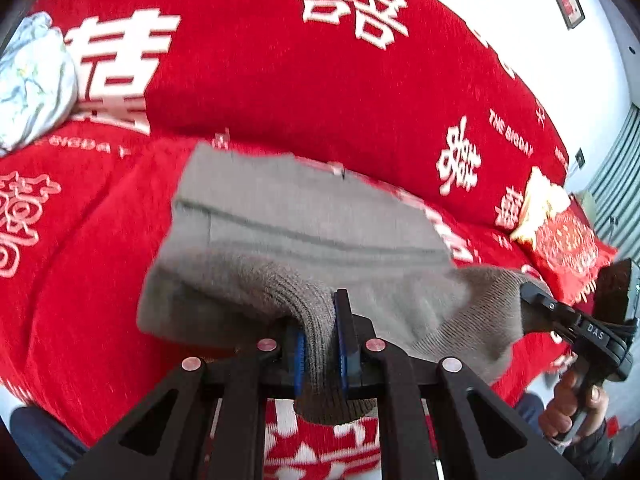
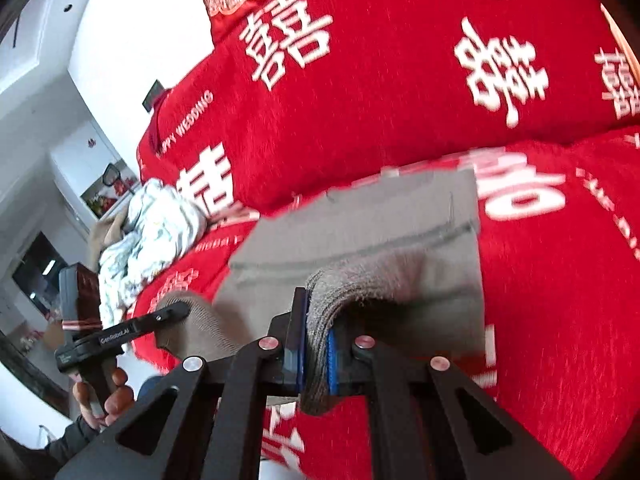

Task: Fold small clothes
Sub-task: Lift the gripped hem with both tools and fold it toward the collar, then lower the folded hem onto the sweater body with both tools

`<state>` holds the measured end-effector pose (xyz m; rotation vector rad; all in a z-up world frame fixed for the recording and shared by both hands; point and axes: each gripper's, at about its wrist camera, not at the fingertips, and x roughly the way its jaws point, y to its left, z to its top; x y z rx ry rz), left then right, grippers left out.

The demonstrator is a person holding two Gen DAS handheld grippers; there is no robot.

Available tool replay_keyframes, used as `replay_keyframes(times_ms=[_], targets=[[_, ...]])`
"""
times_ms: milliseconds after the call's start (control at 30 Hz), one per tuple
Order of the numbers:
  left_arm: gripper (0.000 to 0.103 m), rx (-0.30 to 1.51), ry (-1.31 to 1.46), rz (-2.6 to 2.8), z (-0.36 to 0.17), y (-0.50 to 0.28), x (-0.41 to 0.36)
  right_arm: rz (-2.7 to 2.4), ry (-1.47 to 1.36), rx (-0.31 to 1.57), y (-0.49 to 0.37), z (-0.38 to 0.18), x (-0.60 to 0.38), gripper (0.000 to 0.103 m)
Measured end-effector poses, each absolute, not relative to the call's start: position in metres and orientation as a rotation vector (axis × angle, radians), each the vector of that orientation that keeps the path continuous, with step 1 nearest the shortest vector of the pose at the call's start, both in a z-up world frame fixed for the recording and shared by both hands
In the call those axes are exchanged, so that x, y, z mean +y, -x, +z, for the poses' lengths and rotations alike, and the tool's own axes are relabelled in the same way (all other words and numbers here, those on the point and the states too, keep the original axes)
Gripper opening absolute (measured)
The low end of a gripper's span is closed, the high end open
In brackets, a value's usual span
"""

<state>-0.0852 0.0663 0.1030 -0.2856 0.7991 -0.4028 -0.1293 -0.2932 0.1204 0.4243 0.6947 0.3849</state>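
Step in hand: the near hem of the grey knit garment (image 1: 304, 216) is pinched at two corners and raised off the red bedspread (image 1: 280, 92), judged the start of a fold.
Left gripper (image 1: 320, 344): jaws clamped on a ribbed corner.
Right gripper (image 2: 316, 344): jaws clamped on the other ribbed corner.
Garment: far part lies flat ahead of both jaws; the near edge hangs between them.
Next move: likely both corners carried forward together, evenly, onto the far edge.
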Motion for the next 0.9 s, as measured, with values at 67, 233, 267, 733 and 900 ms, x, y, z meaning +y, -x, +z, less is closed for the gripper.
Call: replay_keyframes(times_ms=[67, 233, 267, 733, 900], targets=[[0.013, 0.763, 0.308, -0.383, 0.113, 0.076, 0.072, 0.367, -0.436, 0.668, 0.122, 0.129, -0.293, 0.009], [0.013, 0.762, 0.325, -0.305, 0.114, 0.051, 0.082, 0.306, -0.467, 0.659, 0.095, 0.137, -0.299, 0.008], [0.013, 0.764, 0.33, -0.291, 0.113, 0.046, 0.084, 0.293, -0.464, 0.663, 0.09, 0.137, -0.299, 0.008], [0.013, 0.84, 0.296, -0.208, 0.098, -0.02, 0.078, 0.169, -0.381, 0.742, 0.024, 0.123, -0.29, 0.008], [0.013, 0.864, 0.27, -0.202, 0.094, -0.037, 0.07, 0.131, -0.376, 0.777, 0.003, 0.111, -0.293, 0.008]])
